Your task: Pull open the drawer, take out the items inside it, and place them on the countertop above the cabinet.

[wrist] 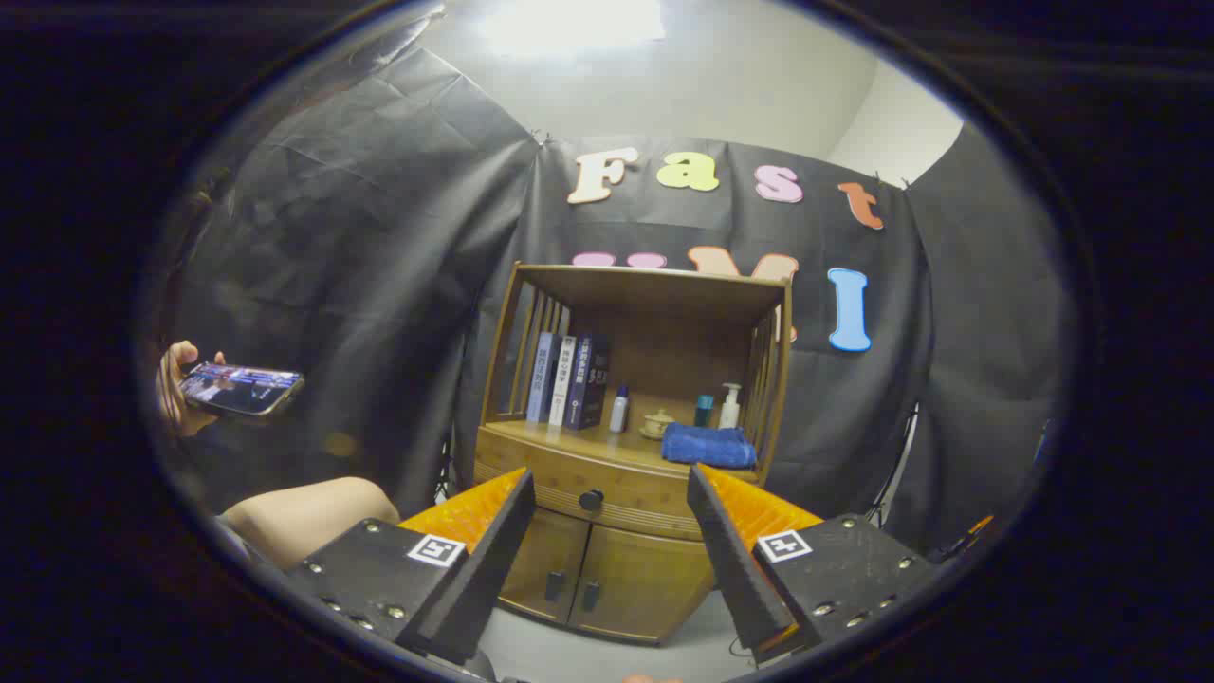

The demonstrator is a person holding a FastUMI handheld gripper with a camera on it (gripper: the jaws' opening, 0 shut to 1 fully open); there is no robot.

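The handheld two-finger gripper (612, 489) points forward with its fingers (493, 545) spread wide apart, holding nothing. Off to its left, a person's hand (175, 389) is raised.

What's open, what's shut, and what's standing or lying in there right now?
Tool: open, fingers spread, holding nothing, short of the cabinet.
Drawer: shut, knob untouched.
Lower doors: both shut.
Books: upright, side by side on the countertop.
Towel: folded, lying flat.
Pump bottle: upright.
Phone: held in a hand, screen lit.
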